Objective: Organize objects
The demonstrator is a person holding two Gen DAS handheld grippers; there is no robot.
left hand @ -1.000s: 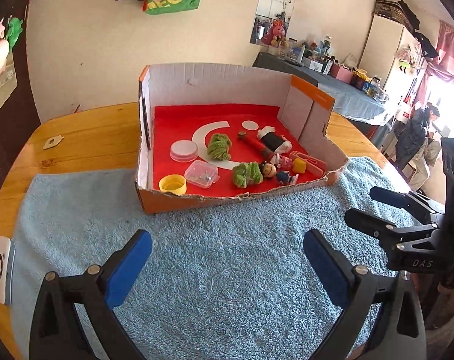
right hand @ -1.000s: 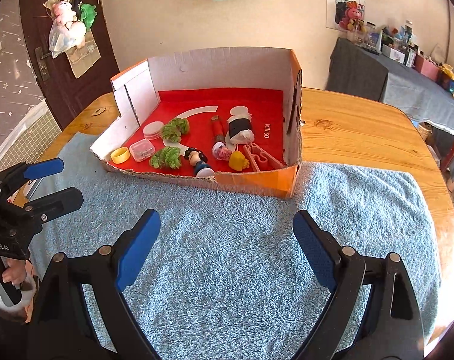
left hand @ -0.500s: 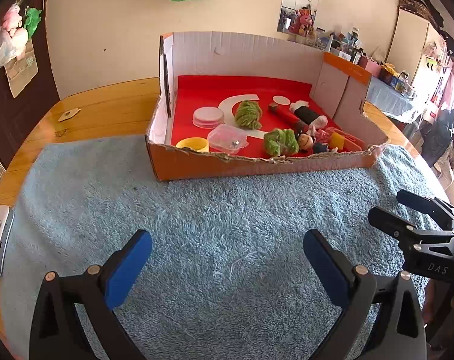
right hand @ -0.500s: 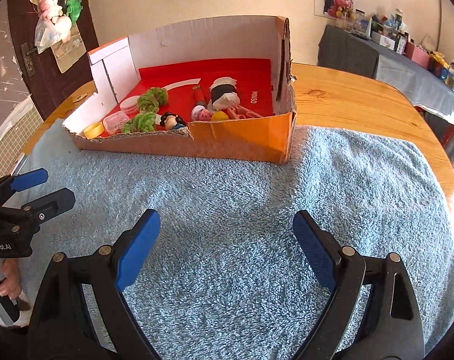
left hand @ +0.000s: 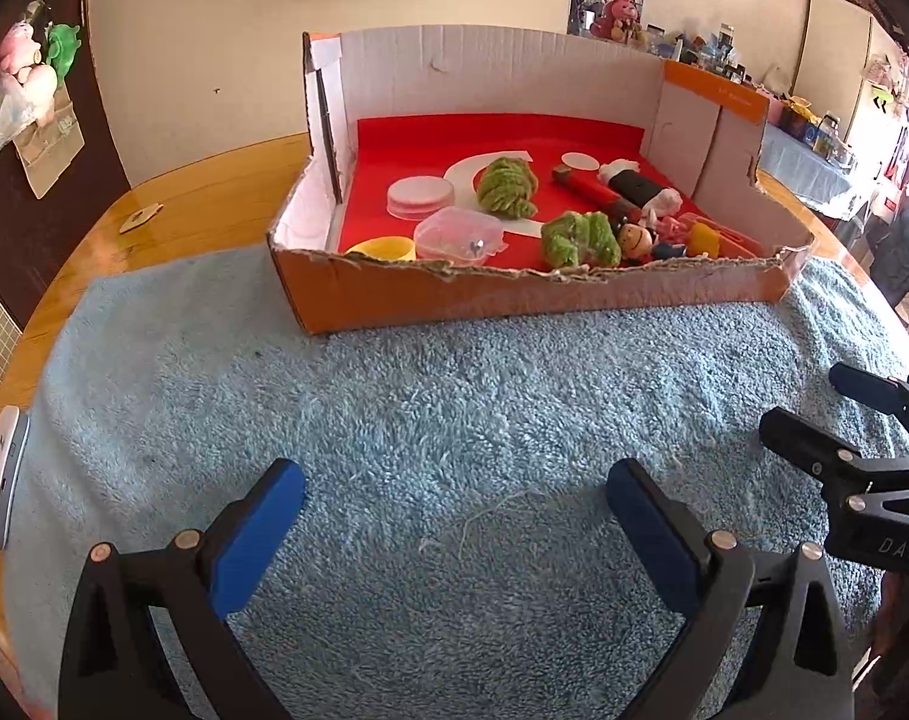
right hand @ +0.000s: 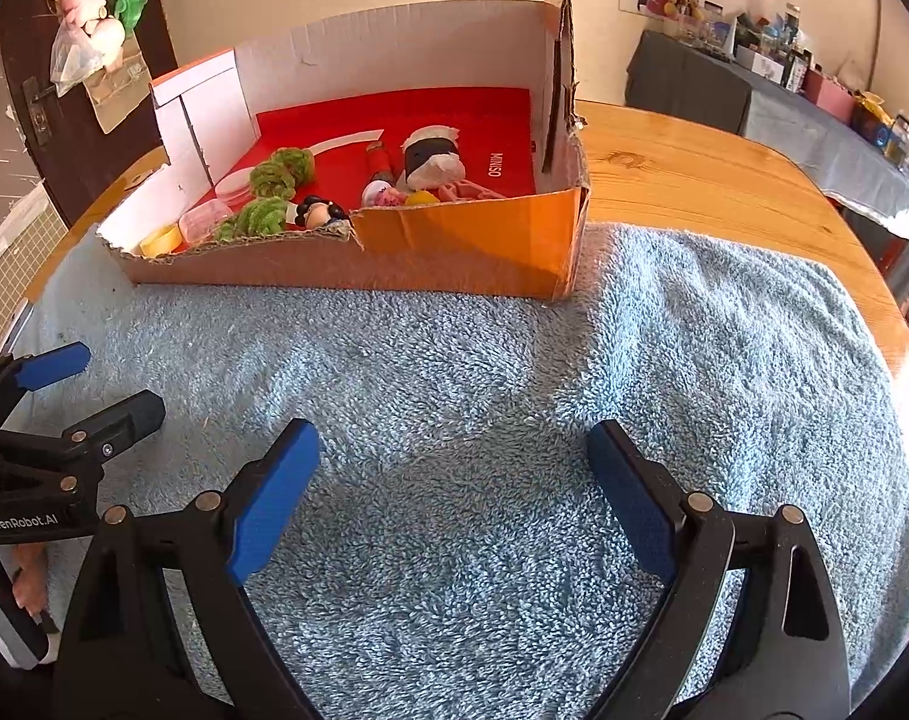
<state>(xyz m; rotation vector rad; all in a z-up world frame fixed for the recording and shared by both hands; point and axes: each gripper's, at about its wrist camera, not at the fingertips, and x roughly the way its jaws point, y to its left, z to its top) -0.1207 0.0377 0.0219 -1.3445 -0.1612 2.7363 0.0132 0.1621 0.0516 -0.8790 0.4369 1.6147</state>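
Note:
A shallow cardboard box (left hand: pixel 538 294) (right hand: pixel 466 246) with a red floor sits on the blue towel (left hand: pixel 454 420) (right hand: pixel 514 390). Inside lie two green yarn bundles (left hand: pixel 507 187) (left hand: pixel 580 240), a white round lid (left hand: pixel 419 196), a clear plastic case (left hand: pixel 458 235), a yellow cap (left hand: pixel 382 249), a small doll figure (left hand: pixel 634 238) and a black-and-white roll (left hand: pixel 637 186) (right hand: pixel 433 157). My left gripper (left hand: pixel 454 516) hangs open low over the towel, nothing between its fingers. My right gripper (right hand: pixel 454 480) is open too, empty, in front of the box.
The towel covers a round wooden table (right hand: pixel 694 168). A white device (left hand: pixel 1 474) lies at the table's left edge. A side table with clutter (right hand: pixel 784 72) stands behind on the right. A dark door (right hand: pixel 46 60) with hanging toys is at the left.
Both grippers have dropped lower toward the towel and moved nearer the box, so its front wall now hides more of the contents. Both stayed open and empty.

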